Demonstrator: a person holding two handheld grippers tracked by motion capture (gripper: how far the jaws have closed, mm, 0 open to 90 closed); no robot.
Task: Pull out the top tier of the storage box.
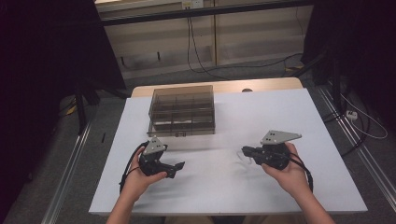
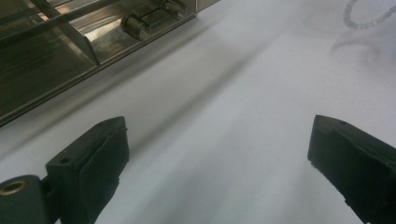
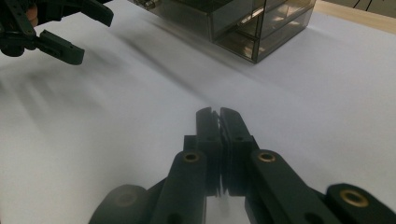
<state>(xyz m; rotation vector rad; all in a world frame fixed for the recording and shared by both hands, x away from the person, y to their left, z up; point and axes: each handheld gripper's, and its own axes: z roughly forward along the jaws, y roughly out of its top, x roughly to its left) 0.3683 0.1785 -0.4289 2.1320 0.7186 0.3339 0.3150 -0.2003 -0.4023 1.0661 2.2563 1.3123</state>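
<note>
A clear beaded loop (image 2: 359, 26) is pinched in the right gripper's (image 1: 244, 150) closed jaws, the compartment box (image 1: 182, 109) lies toward the upper left, and the left gripper's (image 1: 177, 169) jaws are spread.

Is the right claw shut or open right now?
Shut: in the right gripper view the right claw has its jaws pressed together, something thin and clear pinched between them.

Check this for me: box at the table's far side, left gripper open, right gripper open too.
One point is wrong: the right gripper is shut, its jaws pressed together in the right gripper view. The box does sit at the table's far side, and the left gripper is open.
</note>
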